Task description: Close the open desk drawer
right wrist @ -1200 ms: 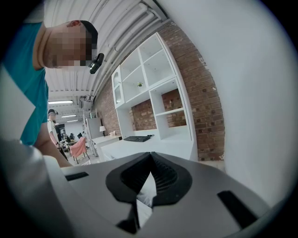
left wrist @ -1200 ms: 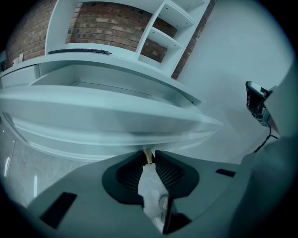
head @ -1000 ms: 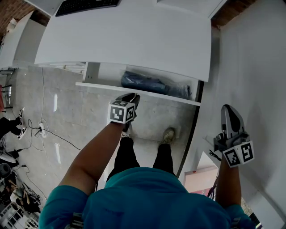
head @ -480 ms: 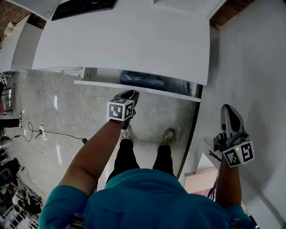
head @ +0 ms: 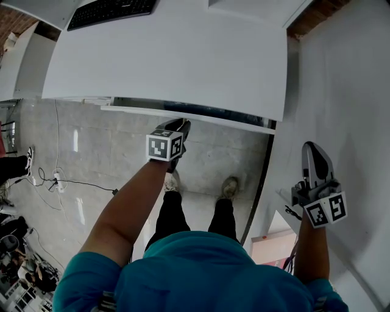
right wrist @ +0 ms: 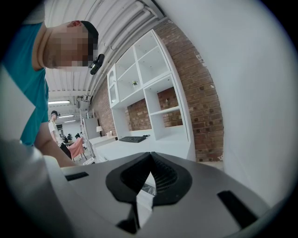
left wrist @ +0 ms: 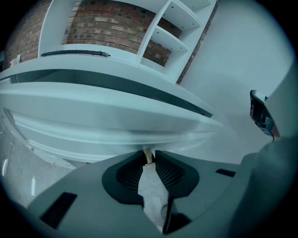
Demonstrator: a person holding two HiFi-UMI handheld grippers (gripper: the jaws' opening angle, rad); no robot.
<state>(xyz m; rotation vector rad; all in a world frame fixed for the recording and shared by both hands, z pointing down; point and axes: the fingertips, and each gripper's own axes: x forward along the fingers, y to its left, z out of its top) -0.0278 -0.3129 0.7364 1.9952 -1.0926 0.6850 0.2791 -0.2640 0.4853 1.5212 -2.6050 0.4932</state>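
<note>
The white desk (head: 170, 55) fills the top of the head view. Under its front edge only a thin strip of the white drawer front (head: 201, 118) still shows, and the drawer's inside is hidden. My left gripper (head: 180, 125) reaches forward with its tips against that front. In the left gripper view the drawer front (left wrist: 116, 125) spreads right before the left gripper (left wrist: 149, 155), whose jaws stand almost together with nothing gripped. My right gripper (head: 309, 148) hangs at the right beside the wall, shut and empty; in the right gripper view the right gripper (right wrist: 150, 160) points across the room.
A black keyboard (head: 109, 9) lies on the desk's far side. A white wall (head: 353, 91) runs close along the right. The person's shoes (head: 229, 185) stand on the concrete floor below the drawer. Cables (head: 61, 180) trail on the floor at left. White shelving (right wrist: 153, 93) backs the desk.
The drawer has slid in under the desk; the dark bundle inside it has gone out of sight. My left gripper followed it forward. The right gripper has stayed where it was.
</note>
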